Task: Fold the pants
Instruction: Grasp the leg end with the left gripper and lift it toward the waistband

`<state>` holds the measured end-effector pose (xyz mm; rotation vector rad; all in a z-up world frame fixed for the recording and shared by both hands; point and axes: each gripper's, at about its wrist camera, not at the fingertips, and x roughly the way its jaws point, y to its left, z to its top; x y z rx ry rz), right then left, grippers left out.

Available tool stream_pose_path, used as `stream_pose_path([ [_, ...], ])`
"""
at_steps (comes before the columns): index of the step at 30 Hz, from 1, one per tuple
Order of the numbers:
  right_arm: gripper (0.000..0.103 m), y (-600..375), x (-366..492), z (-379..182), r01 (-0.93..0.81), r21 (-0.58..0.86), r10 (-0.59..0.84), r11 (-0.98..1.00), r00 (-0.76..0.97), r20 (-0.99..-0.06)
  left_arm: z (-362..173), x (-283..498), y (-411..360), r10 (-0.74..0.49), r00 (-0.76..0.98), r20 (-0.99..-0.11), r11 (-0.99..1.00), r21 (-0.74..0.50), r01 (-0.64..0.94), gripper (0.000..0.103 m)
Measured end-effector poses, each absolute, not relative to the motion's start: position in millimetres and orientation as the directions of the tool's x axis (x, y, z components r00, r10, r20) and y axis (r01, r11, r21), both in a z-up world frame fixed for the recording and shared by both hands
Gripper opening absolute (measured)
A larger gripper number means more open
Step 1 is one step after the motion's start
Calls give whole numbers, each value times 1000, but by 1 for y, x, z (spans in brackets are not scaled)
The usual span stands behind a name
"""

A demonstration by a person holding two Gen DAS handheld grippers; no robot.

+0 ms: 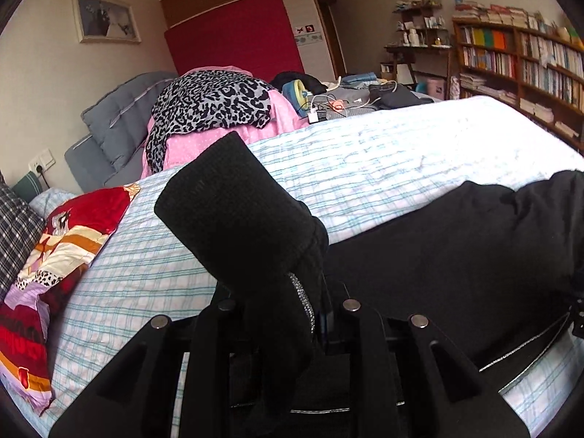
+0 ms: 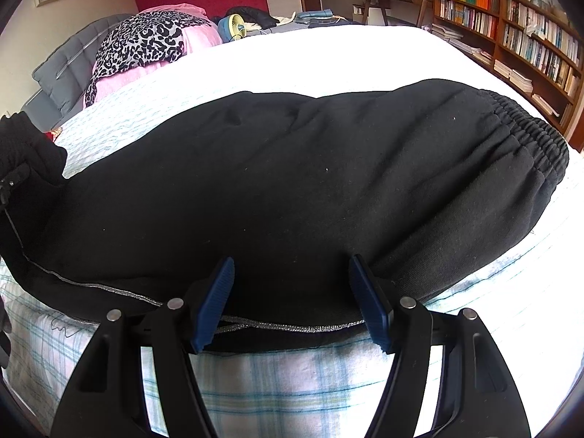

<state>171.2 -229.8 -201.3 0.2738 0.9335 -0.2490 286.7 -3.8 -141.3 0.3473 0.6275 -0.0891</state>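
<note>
Checked bedspread (image 2: 273, 383) carries black pants (image 2: 292, 182); left tongs (image 1: 292, 310) apparently clamp their cuff (image 1: 233, 200), right tongs (image 2: 292, 299) gape.

Both low and close above the plaid-sheeted bed (image 1: 365, 168), facing the wooden bookshelf (image 2: 511, 29); sharing black fleece pants (image 2: 292, 182).

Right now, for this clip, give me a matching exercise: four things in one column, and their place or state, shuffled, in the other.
Things:
1. left tongs
2. right tongs
3. elastic waistband
4. leopard-print cloth

Place or state:
A. draped over pink bedding at the far end of the bed
B. open, fingertips at the near edge of the black pants
C. shut on the ribbed cuff of a pant leg, lifted off the bed
D. lying flat at the right end of the pants

Pairs: 1-C, 2-B, 3-D, 4-A
</note>
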Motion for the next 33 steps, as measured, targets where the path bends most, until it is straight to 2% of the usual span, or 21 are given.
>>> stream_pose_path([
  [3,67,-230,171,-201,325,127,-89,937,574,-814,-163,281,-32,26,811,-584,897,372,240,21],
  [6,67,-231,170,-202,326,135,-84,936,576,-813,-180,281,-52,4,793,-609,866,399,301,22],
  [11,67,-232,170,-202,327,139,-81,935,576,-813,-199,279,-73,-22,754,-657,830,408,381,32],
  [14,67,-232,170,-202,328,140,-80,934,576,-813,-204,274,-85,-39,742,-669,817,406,409,47],
  [16,67,-233,170,-202,330,148,-75,932,577,-814,-198,267,-85,-93,746,-659,819,376,434,73],
  [17,67,-234,170,-202,331,154,-71,931,576,-814,-195,260,-85,-112,748,-654,811,376,449,76],
  [20,67,-236,169,-200,338,170,-62,926,578,-813,-191,247,-94,-162,745,-648,779,379,499,76],
  [25,67,-235,167,-187,349,186,-64,918,596,-801,-178,241,-84,-229,698,-679,788,291,542,76],
  [33,67,-194,188,-154,219,234,33,947,658,-752,-157,265,-7,-194,682,-705,904,142,403,76],
])
